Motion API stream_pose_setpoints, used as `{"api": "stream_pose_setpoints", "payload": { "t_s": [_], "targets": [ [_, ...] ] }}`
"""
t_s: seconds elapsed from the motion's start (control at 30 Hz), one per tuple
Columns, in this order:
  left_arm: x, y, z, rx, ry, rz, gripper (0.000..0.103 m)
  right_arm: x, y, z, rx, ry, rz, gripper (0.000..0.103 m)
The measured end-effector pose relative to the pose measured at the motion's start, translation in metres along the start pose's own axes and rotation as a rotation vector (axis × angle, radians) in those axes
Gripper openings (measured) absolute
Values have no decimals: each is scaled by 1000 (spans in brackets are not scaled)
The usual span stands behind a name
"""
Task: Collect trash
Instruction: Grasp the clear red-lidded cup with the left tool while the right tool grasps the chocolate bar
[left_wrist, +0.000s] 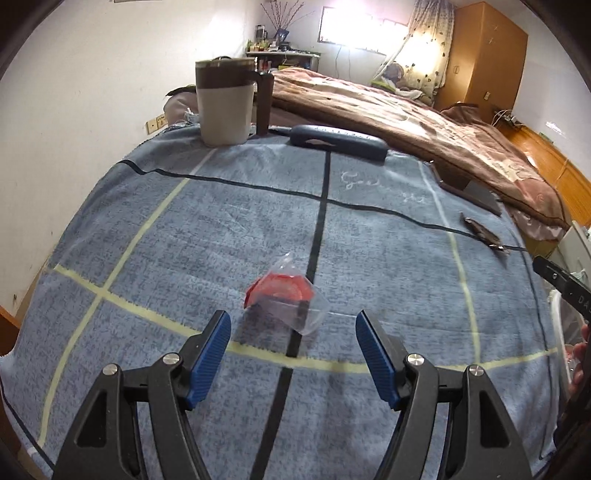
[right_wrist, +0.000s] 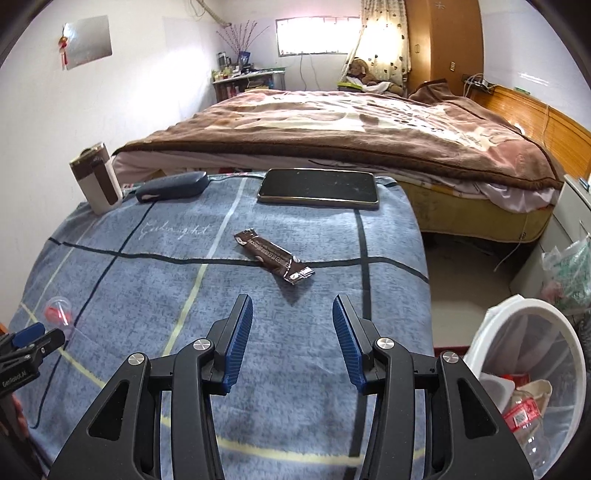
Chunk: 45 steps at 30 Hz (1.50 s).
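— What is being seen on the bench (left_wrist: 155, 236)?

— A blue checked cloth (right_wrist: 155, 280) is being shown spread over it, with pale cursive stitching that seems to read "Goodnight". A clear wrapper with red inside (left_wrist: 284, 295) is lying near the cloth's middle, just ahead of the left claw (left_wrist: 293, 328), whose blue pads are being held apart with nothing between them.

— And the right claw (right_wrist: 292, 314)?

— Its pads are likewise being held apart and empty. A dark brown snack wrapper (right_wrist: 274, 256) is lying flat beyond them, not touched; white print is being shown along it, too small to be read.

— Is other writing being made out?

— "GenRobot.AI" is being seen on the left claw's body at the edge of the right wrist view. A red and white label on a plastic bottle (right_wrist: 524, 421) is being shown, unreadable.

— Where is that bottle?

— Inside a white bin (right_wrist: 517, 306) lined with a bag, standing on the floor beside the bench. A phone (right_wrist: 318, 189), a dark case (right_wrist: 171, 186) and a brown and cream mug (right_wrist: 96, 182) are being kept at the far edge.
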<state>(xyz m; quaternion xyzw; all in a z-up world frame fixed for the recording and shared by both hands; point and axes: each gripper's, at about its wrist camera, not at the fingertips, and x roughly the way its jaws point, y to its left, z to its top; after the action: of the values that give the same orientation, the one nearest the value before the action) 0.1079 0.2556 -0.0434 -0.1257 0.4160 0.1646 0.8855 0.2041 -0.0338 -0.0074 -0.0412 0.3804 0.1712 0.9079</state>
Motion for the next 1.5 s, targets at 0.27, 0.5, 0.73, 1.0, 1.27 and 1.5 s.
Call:
{"api": "stream_pose_setpoints", "payload": {
  "t_s": [0.27, 0.5, 0.73, 1.0, 1.27, 1.5],
  "targets": [
    [26, -5, 11, -15, 25, -58, 71, 19, 3, 7, -26, 31, 2, 48],
    [32, -6, 19, 6, 20, -49, 50, 41, 6, 17, -44, 66, 6, 48],
    [36, -9, 26, 25, 16, -74, 34, 54, 13, 23, -98, 79, 16, 48],
    [40, -13, 30, 36, 15, -100, 34, 67, 17, 32, -152, 93, 34, 61],
    [41, -12, 30, 33, 14, -105, 34, 77, 13, 34, -145, 128, 32, 61],
    [41, -14, 31, 46, 15, -100, 34, 75, 16, 31, -118, 129, 34, 45]
  ]
}}
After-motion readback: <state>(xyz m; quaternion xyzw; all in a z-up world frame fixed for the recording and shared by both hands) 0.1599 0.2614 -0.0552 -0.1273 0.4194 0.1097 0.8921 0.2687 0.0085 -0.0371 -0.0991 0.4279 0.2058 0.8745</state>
